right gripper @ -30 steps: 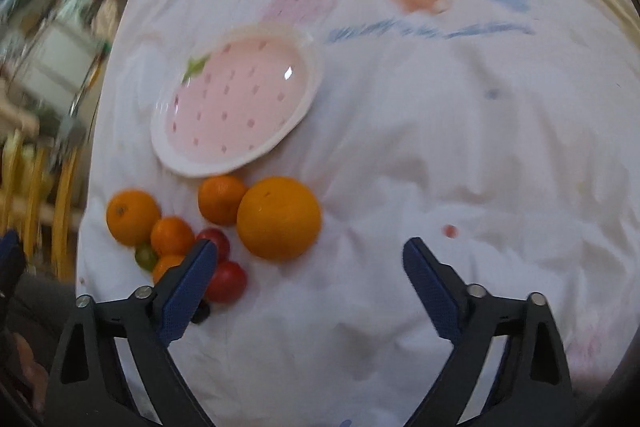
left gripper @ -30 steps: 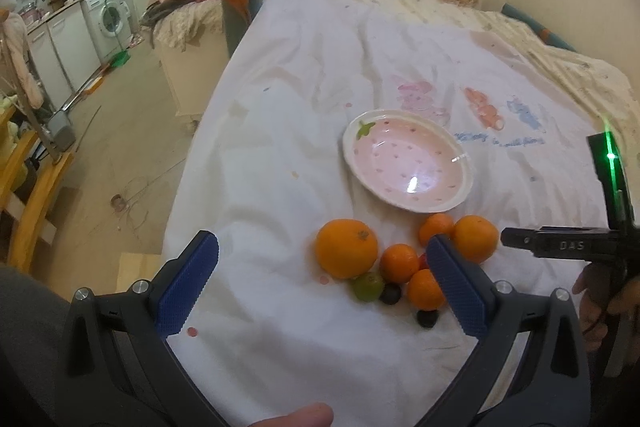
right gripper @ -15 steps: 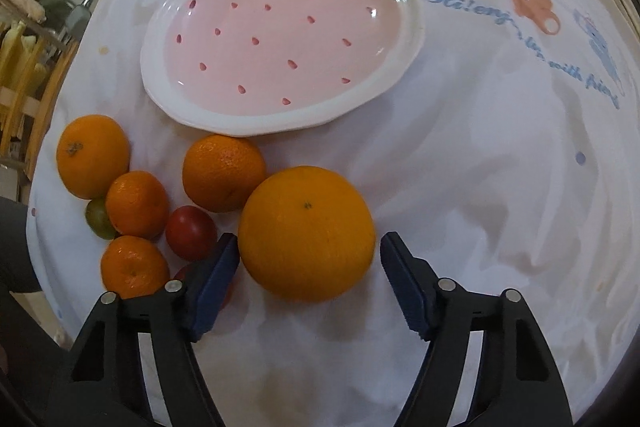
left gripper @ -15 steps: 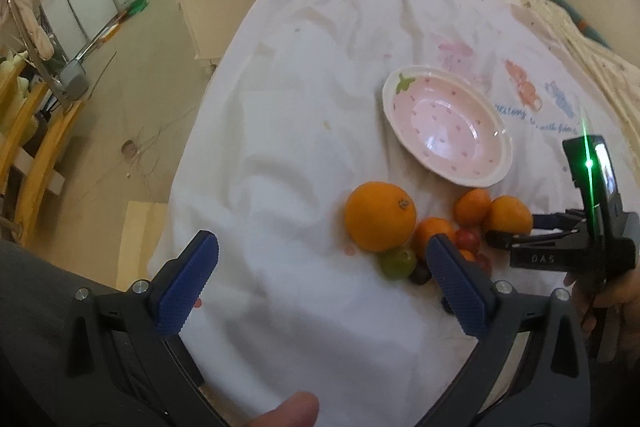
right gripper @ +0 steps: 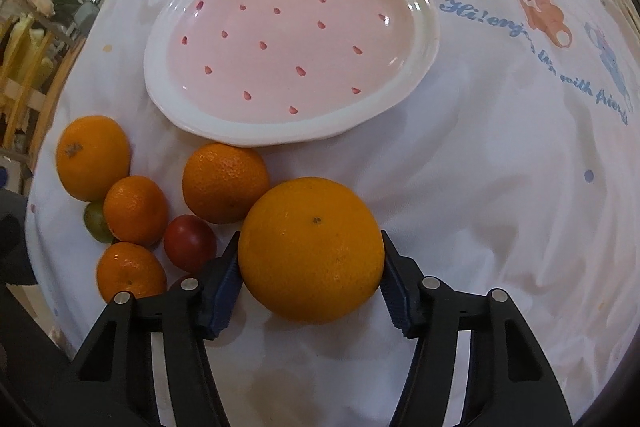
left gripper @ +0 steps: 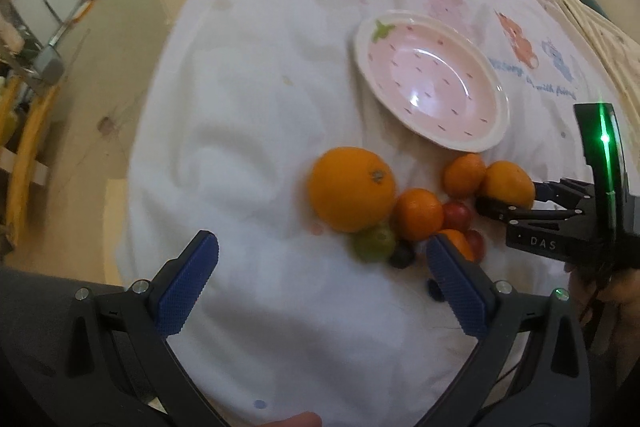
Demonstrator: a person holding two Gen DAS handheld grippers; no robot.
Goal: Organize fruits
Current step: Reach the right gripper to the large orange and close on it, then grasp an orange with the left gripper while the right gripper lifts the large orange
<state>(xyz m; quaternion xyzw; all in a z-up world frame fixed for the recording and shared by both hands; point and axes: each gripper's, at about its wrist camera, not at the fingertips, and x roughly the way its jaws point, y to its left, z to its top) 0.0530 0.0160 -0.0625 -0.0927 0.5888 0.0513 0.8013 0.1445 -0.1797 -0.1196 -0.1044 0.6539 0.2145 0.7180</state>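
The right gripper (right gripper: 311, 269) has closed in since half a second ago: its blue pads (right gripper: 224, 291), then spread with a gap either side of the fruit, now press against both flanks of the big orange (right gripper: 311, 251), which sits on the white printed sheet (right gripper: 500, 187) just below the rim of the pink strawberry plate (right gripper: 428, 35). The left gripper (left gripper: 320, 283) has stayed wide apart and grips nothing, though its camera has moved nearer the pile, so the fruit fills more of its view. From there the right gripper (left gripper: 508, 205) reaches in from the right side, its fingers around that same orange (left gripper: 507, 185). Crowding the held orange on its left are a smaller orange (right gripper: 225, 183) touching it, a red tomato (right gripper: 190, 239) just beside the left pad, two small mandarins (right gripper: 136, 210), a green fruit (right gripper: 95, 223) half hidden behind them, and another large orange (right gripper: 93, 157) farthest left. A dark berry (left gripper: 402, 255) lies by the green fruit in the left view. The plate holds no fruit.
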